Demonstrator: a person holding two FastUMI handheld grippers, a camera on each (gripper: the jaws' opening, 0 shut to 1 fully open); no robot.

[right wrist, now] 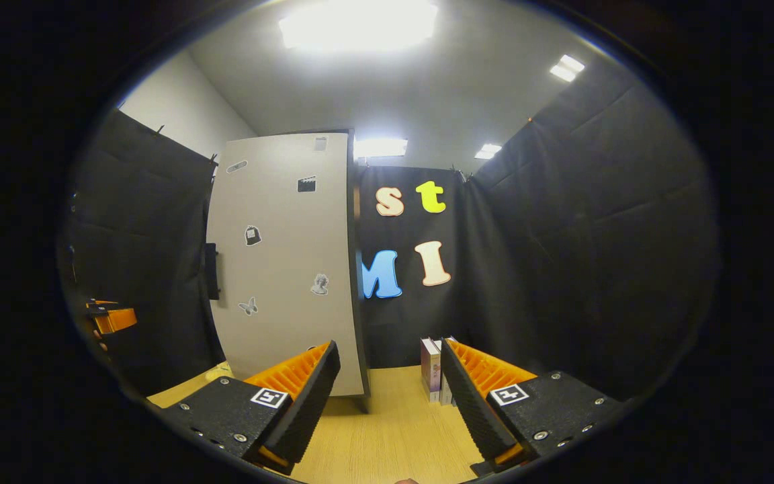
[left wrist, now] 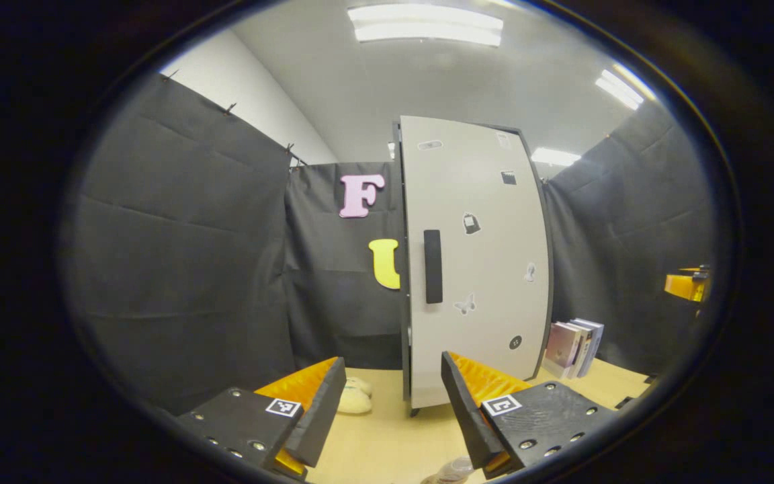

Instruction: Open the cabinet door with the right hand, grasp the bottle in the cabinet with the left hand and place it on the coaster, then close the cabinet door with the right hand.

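A tall white cabinet (left wrist: 474, 269) stands on the wooden table with its door shut and a black handle (left wrist: 433, 266) on the door's left side. My left gripper (left wrist: 392, 366) is open and empty, a short way in front of the door. A clear rounded thing, perhaps the bottle's top (left wrist: 453, 468), peeks in just below its right finger. In the right gripper view the cabinet (right wrist: 286, 262) stands to the left, and my right gripper (right wrist: 388, 349) is open and empty beside its right edge. The handle (right wrist: 211, 271) shows at the door's far edge.
Several books (left wrist: 575, 346) stand upright right of the cabinet, also the books (right wrist: 431, 370) between my right fingers. Two pale round objects (left wrist: 353, 396) lie on the table (left wrist: 387, 444) left of the cabinet. Black cloth walls close in the table.
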